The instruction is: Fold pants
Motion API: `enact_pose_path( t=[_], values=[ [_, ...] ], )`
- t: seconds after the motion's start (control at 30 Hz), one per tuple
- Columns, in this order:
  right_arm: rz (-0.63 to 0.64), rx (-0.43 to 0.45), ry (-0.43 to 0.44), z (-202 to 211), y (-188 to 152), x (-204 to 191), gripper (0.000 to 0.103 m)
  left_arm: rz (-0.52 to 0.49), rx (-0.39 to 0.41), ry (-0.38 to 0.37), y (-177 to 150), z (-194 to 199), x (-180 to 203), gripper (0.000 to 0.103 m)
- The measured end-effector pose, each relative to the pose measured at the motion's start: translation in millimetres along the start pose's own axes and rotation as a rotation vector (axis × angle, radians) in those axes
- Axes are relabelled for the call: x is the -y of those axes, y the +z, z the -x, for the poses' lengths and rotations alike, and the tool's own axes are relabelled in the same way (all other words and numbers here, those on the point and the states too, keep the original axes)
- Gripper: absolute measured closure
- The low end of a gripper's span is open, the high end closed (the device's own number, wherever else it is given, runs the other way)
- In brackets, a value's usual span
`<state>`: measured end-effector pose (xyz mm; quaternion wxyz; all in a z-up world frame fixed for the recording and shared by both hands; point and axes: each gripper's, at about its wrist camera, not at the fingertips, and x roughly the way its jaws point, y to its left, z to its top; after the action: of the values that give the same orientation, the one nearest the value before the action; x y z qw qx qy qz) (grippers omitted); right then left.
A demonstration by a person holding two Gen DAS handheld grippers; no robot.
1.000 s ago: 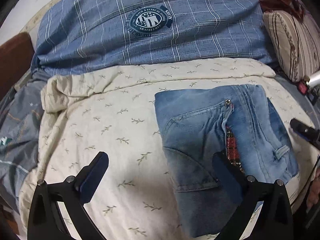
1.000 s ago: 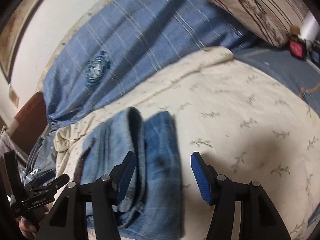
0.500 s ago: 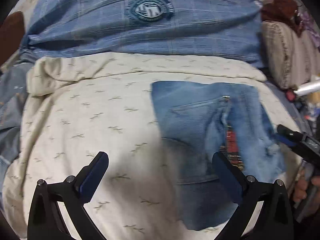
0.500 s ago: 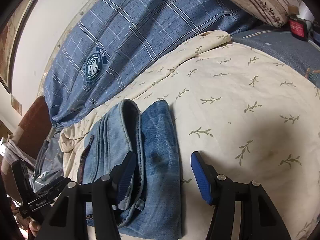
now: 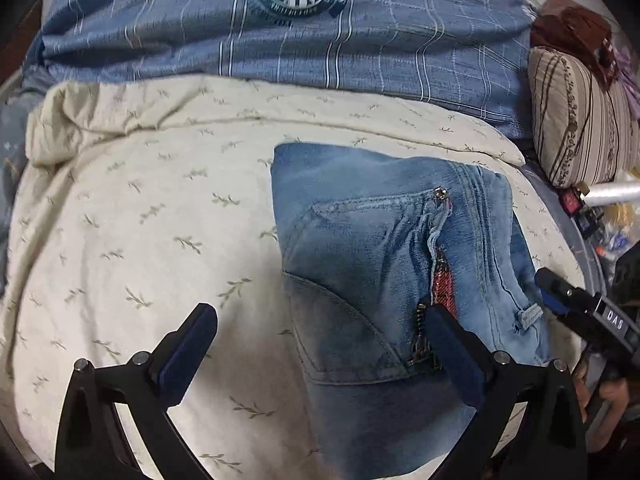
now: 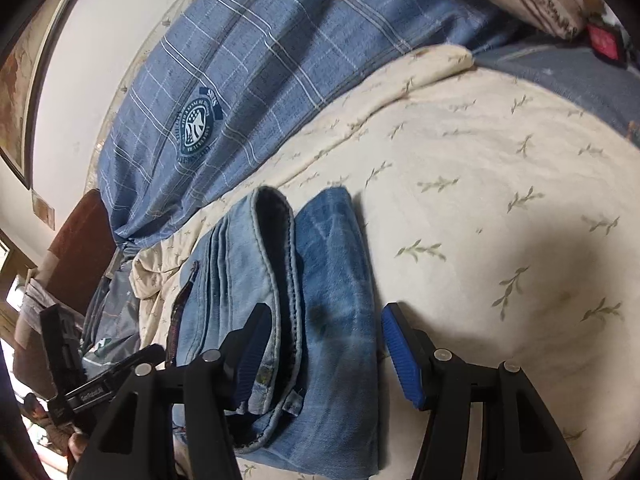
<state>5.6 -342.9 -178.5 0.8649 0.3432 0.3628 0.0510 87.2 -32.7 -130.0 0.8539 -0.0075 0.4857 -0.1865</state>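
Light blue jeans (image 5: 372, 280) lie folded into a thick rectangular stack on a cream leaf-print quilt (image 5: 140, 240), with the zipper and a red plaid lining showing. My left gripper (image 5: 320, 356) hangs open over the stack's near left corner, its right finger above the zipper, pressing nothing. In the right wrist view the jeans (image 6: 320, 300) show their rolled waistband edge. My right gripper (image 6: 324, 348) stands open astride the stack's near end, with denim between the fingers but no pad pressing it. The right gripper's tip (image 5: 560, 292) appears at the stack's right edge.
A blue plaid duvet (image 5: 320, 40) with a round crest bulges behind the quilt. A striped pillow (image 5: 576, 120) lies at the far right, with small clutter beside it. A brown headboard (image 6: 80, 252) and a white wall stand at the left. A hand (image 5: 612, 392) holds the right gripper.
The left gripper has tipped downward and closed in on the jeans, which now fill more of its view. The right gripper has barely shifted; both stay open.
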Motion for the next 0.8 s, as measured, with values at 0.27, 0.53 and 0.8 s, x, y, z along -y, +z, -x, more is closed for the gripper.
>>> enact_pose_path(
  t=[0.27, 0.53, 0.8],
  values=[
    [-0.025, -0.029, 0.045, -4.2, 0.1, 2.7, 0.042, 0.022, -0.005, -0.038, -0.3, -3.1, -4.1, 0.000],
    [-0.046, -0.046, 0.077, -9.2, 1.0, 5.0, 0.041, -0.013, -0.018, -0.030, 8.8, -5.3, 7.5, 0.000],
    [-0.052, -0.049, 0.093, -10.8, 1.0, 5.3, 0.041, -0.066, 0.017, 0.005, 9.2, -3.7, 22.2, 0.000]
  ],
)
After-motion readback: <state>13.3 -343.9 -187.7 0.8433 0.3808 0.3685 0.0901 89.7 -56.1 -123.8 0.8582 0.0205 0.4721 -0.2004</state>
